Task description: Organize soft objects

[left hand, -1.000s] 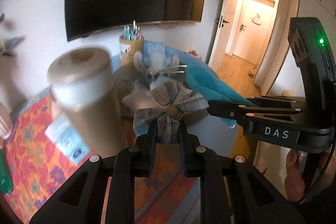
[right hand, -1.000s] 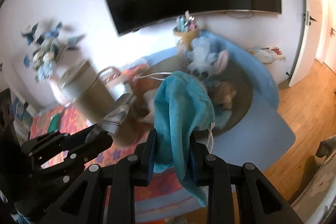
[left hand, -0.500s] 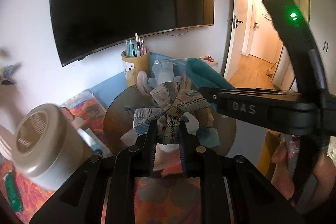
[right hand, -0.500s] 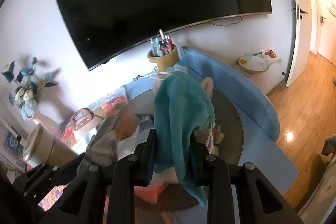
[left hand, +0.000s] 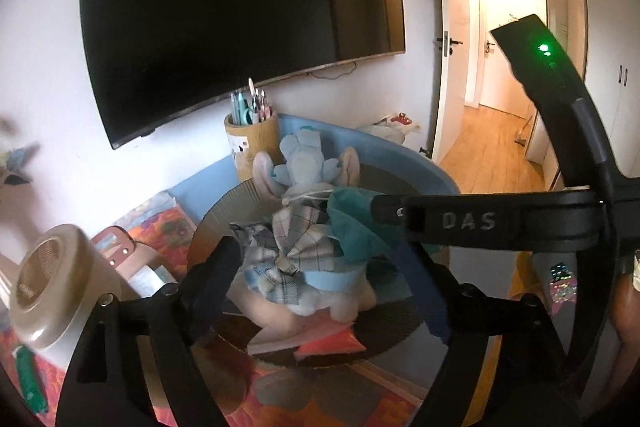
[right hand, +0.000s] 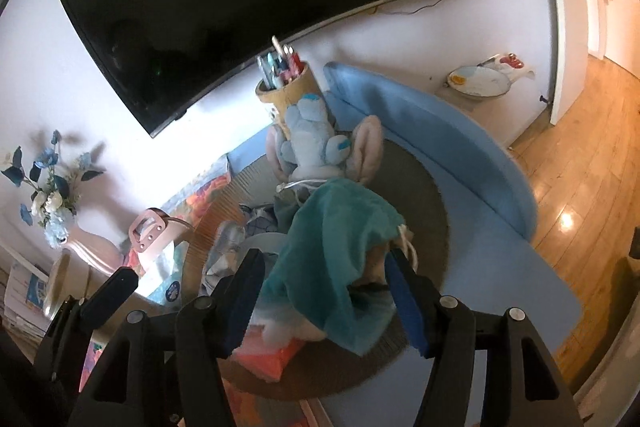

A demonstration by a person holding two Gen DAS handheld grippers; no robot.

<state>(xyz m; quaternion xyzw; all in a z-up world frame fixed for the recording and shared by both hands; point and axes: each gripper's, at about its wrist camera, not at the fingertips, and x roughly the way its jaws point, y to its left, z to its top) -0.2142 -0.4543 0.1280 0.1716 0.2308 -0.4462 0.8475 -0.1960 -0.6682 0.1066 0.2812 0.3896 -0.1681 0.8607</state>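
Soft things lie in a heap on the round brown woven tray. The left gripper is opening over that tray, and the grey checked cloth bow sits loose between its jaws on top of the heap, so nothing squeezes it. The right gripper is opening too, and the fuzzy teal cloth droops between its jaws onto the heap. To do this well, each hand should open wide, then lift straight up so no cloth snags and gets pulled off the tray. A pale blue stuffed mouse sits at the back of the tray. What lies under the heap is hard to make out, and I cannot tell if the teal cloth touches a pad.
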